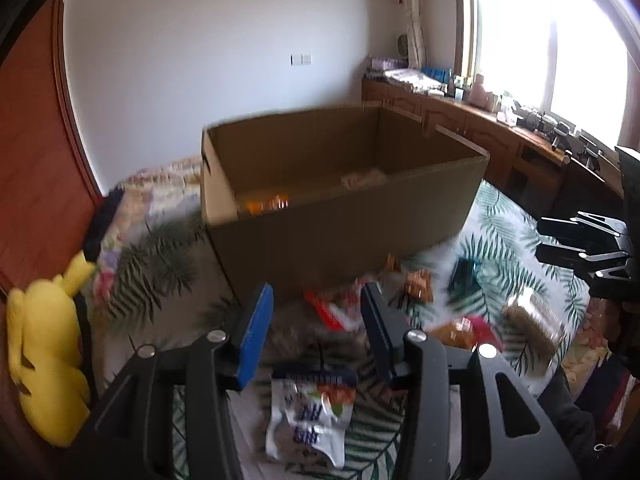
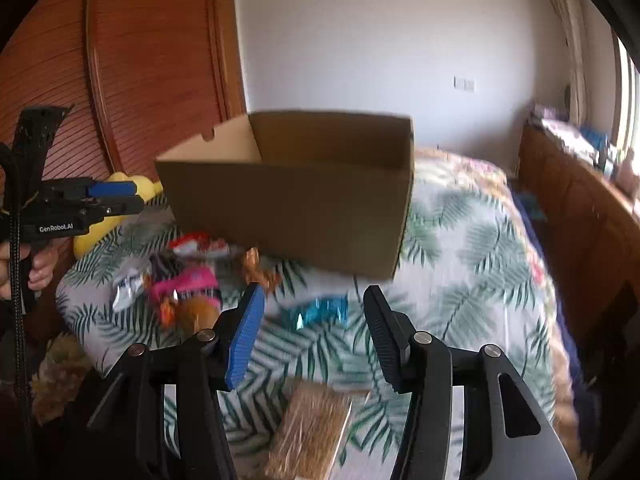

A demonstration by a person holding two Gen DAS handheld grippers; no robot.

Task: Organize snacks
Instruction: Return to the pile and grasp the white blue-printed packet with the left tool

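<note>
An open cardboard box [image 1: 344, 208] stands on the bed, with an orange packet [image 1: 266, 202] and a pale packet [image 1: 362, 178] inside; it also shows in the right wrist view [image 2: 296, 204]. My left gripper [image 1: 316, 300] is open and empty above a white and blue snack bag [image 1: 310, 416]. My right gripper [image 2: 312, 300] is open and empty above a clear pack of brown snacks [image 2: 310, 430]. A blue packet [image 2: 316, 312], a pink packet [image 2: 192, 284] and a red and white packet [image 2: 196, 244] lie in front of the box.
The leaf-print bedspread [image 2: 472, 256] covers the bed. A yellow plush toy [image 1: 48, 360] lies at the left edge by the wooden wardrobe [image 2: 120, 80]. A wooden counter [image 1: 500, 136] with clutter runs under the window on the right.
</note>
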